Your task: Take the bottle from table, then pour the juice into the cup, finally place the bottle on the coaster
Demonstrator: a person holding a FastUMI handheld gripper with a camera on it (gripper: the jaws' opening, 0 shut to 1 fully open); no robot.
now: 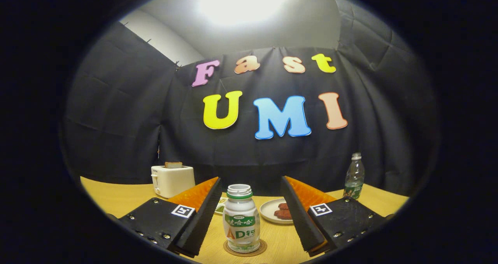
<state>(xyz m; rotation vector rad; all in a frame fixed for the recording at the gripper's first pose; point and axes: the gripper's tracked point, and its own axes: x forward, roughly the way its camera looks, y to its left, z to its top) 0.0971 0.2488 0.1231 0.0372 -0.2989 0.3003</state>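
Your gripper (249, 213) is wide open, holding nothing. The yogurt-drink bottle (241, 219) stands upright on the coaster (245, 250) at twelve o'clock, so back straight out.

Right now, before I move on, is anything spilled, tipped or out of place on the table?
Nothing stands out. The bottle stands upright on the coaster, between the fingers of the open gripper, with gaps on both sides. No spill shows on the table. The toaster, plate and water bottle stand upright beyond.

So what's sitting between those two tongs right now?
In the gripper view, a small white bottle stands upright on a round coaster between the open tongs; neither finger touches it. The wooden table around it is bare.
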